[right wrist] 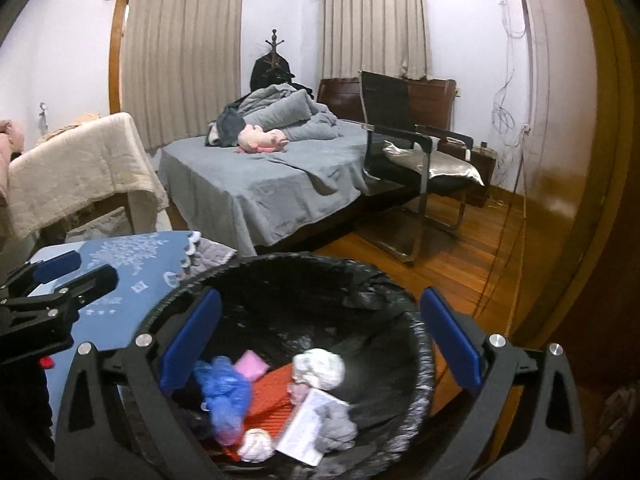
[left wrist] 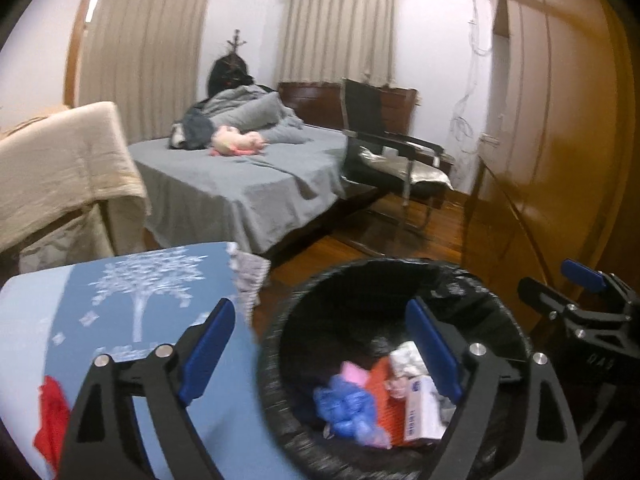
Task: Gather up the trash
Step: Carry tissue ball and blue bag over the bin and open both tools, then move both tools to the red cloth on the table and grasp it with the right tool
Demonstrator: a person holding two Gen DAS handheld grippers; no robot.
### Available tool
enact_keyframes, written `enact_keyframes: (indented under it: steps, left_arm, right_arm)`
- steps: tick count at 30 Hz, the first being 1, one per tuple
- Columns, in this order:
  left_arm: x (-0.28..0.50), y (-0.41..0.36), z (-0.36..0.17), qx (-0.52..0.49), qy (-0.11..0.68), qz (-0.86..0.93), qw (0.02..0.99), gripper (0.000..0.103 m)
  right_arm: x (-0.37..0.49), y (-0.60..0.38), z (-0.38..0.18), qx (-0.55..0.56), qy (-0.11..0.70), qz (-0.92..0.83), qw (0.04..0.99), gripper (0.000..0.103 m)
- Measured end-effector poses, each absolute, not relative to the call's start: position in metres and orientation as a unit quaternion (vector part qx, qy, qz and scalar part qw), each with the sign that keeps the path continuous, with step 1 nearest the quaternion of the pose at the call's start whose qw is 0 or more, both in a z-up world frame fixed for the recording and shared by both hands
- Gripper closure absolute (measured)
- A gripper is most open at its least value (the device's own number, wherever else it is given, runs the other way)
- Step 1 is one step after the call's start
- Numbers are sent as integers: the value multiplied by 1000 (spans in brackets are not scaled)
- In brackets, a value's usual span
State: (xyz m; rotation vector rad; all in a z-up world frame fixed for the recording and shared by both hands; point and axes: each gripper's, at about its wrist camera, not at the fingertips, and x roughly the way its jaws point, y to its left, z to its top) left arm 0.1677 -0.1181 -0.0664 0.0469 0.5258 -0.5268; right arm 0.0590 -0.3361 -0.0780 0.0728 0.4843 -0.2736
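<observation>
Both grippers [left wrist: 320, 348] [right wrist: 320, 344] spread above bin [right wrist: 420, 344]

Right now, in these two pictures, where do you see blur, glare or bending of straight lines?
Left wrist view: the trash bin rim and the blue tablecloth are smeared by motion blur; the wardrobe door bows strongly and carries a soft glare. Right wrist view: sharper overall, though the blue plastic bag in the bin is blurred; black corners from the fisheye lens; a bright reflection on the wooden floor.
</observation>
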Motion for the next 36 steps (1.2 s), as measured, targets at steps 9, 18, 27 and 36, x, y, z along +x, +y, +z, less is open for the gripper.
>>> enact_keyframes:
  steps: [9,18,27,36]
  left_arm:
    - [154,-23,-60,23,246,-160,956,17]
    - [141,78,-77,25,261,-59,963,17]
    - [135,150,-100,14,273,7,962,20]
    - [136,190,-118,-10,287,37,957,25]
  right_arm:
    - [76,-267,-72,34,241,-59,968,6]
    - [101,-174,-79,17,255,32,966,6]
    - [120,-98,-99,3,278,99,955,6]
    - [137,-33,-126,-7,312,150,938,18]
